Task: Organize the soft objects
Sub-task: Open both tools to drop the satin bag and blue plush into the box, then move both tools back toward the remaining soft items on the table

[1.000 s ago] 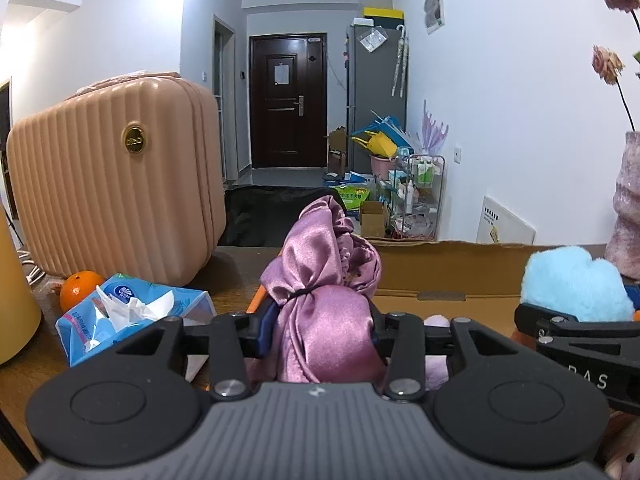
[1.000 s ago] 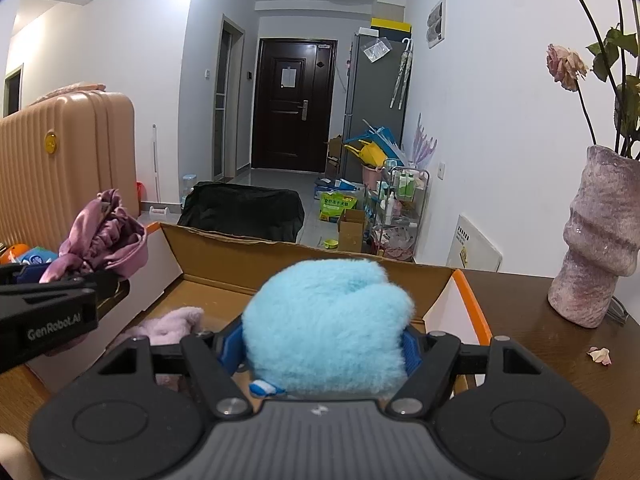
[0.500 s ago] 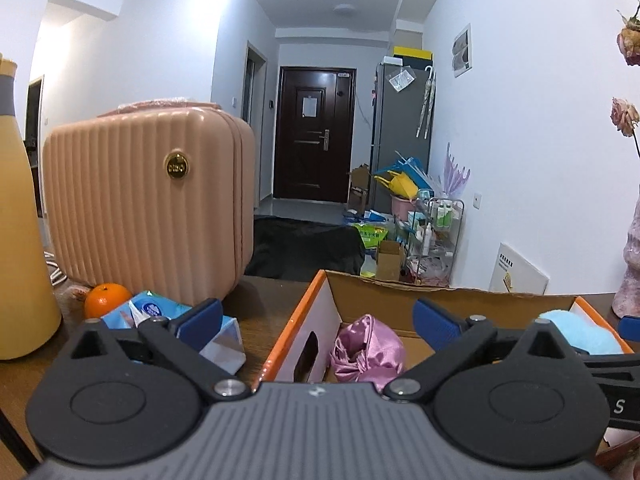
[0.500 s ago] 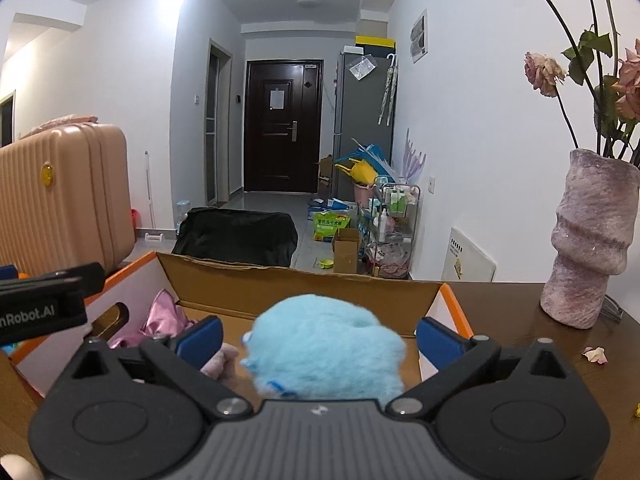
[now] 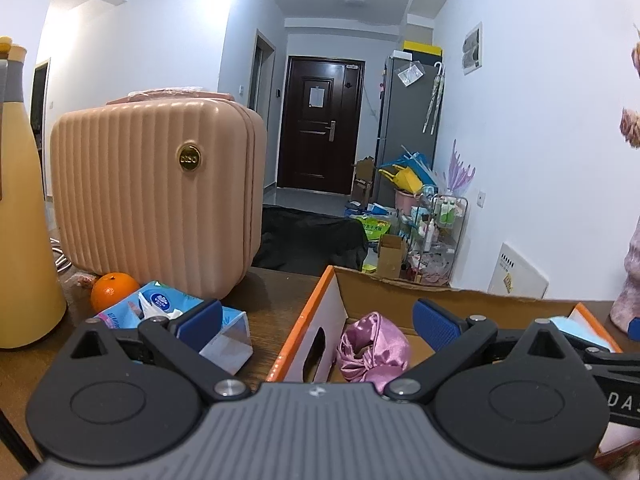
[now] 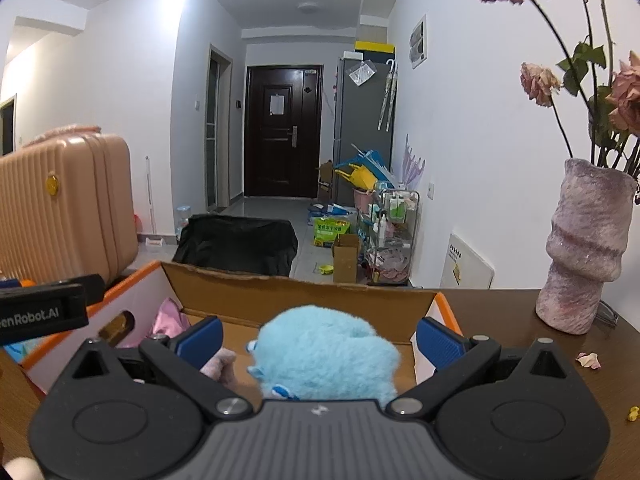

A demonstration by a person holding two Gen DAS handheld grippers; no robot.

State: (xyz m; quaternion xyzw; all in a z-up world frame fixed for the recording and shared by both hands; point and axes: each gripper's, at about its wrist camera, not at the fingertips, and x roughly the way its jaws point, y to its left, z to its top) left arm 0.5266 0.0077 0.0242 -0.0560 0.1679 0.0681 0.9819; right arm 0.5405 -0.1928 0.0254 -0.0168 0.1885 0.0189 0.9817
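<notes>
Your left tool (image 5: 316, 322) stands with its blue pads spread as wide as they go, having just been opening; nothing is between them. The crumpled pink satin cloth (image 5: 374, 354) lies below and beyond the pads, on the floor of the open cardboard box with orange-edged flaps (image 5: 394, 298), against the box's left wall, close to the oval hand-hole cut in it. The pads do not touch the cloth.

Your right tool (image 6: 318, 340) is likewise spread fully, its jaws having just been opening. The fluffy light-blue plush toy (image 6: 326, 354) sits between the pads, clear of both, resting in the right part of the same box. A pale pink fuzzy item (image 6: 222, 364) lies just left of the plush, touching it or nearly so; how far it extends is hidden by the tool body. In the right wrist view the satin cloth shows as a pink fold at the box's left wall.

The box stands on the dark wooden bench (image 6: 500, 322). Towards the left edge of the bench: a ribbed peach-pink hard case (image 5: 156, 196), an orange fruit (image 5: 114, 290) in front of it, a blue soft pack of tissues (image 5: 176, 314) just beside the fruit, and a tall yellow bottle (image 5: 22, 248) at the far left. Towards the right edge: a mottled pink-grey ribbed vase (image 6: 586, 248) holding dried roses, well apart from the box, with a fallen petal (image 6: 588, 359) on the bench near its base.
</notes>
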